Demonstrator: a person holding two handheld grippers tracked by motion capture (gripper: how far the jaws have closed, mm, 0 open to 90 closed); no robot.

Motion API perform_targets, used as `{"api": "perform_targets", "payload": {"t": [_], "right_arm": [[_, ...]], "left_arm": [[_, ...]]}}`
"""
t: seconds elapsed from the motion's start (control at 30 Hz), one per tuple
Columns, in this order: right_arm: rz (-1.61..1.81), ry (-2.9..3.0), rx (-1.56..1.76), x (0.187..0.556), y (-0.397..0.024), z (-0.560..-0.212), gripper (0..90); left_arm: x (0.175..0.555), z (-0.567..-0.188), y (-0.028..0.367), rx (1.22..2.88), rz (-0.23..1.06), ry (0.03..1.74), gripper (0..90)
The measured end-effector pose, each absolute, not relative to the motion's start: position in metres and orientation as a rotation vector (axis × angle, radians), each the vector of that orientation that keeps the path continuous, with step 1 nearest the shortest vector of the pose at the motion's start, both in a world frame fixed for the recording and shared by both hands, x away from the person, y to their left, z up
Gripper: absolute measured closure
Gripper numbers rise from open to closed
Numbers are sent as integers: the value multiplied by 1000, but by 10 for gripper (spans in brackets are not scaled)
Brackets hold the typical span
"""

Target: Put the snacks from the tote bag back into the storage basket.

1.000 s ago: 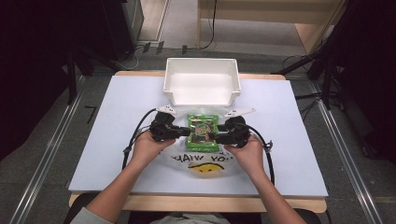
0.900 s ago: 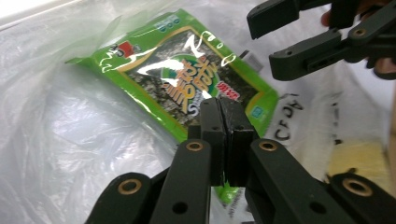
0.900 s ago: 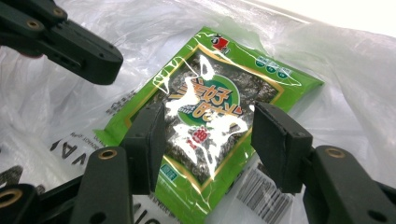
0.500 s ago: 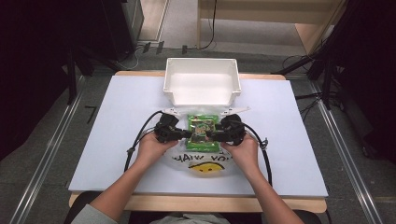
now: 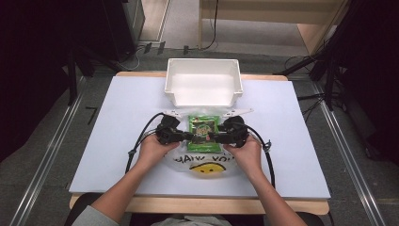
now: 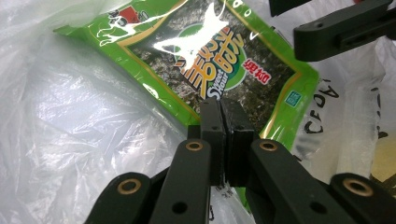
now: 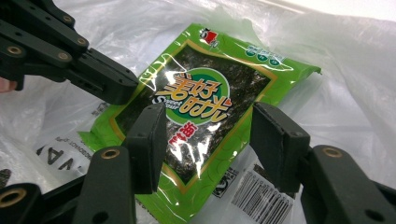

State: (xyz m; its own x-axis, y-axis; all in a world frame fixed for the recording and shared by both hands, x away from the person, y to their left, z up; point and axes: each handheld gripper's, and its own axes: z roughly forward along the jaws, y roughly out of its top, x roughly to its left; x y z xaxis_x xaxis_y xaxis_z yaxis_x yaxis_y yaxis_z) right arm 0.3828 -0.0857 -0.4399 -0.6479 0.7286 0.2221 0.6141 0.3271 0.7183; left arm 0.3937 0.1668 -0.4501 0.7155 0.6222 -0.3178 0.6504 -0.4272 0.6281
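Left gripper (image 6: 219, 116) has its two black jaws pressed together at the near edge of the green snack packet (image 6: 205, 60), and from its own view it looks to be pinching that edge or the bag film there, though the pads hide what exactly lies between them. Right gripper (image 7: 208, 135) stands with its jaws apart, one to each side of the packet's lower half, the pads not pressing on it. In the high view the packet (image 5: 203, 128) lies flat on a clear plastic bag (image 5: 200, 162) printed with a yellow smiley face, between the two grippers, left (image 5: 186, 136) and right (image 5: 214, 137), near the person's side of the table (image 5: 117, 108). Beyond it, just past the packet, sits a white bin (image 5: 203, 84), with nothing visible inside. By my reading the work is at an early stage: the packet is gripped on one side at most, not lifted, and neither bagged nor binned yet.
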Motion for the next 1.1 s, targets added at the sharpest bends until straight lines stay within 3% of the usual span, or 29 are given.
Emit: {"api": "perform_targets", "payload": {"t": [1.1], "right_arm": [[1218, 2508, 1505, 415, -65, -436, 496]], "left_arm": [[395, -455, 173, 2159, -61, 994, 900]]}}
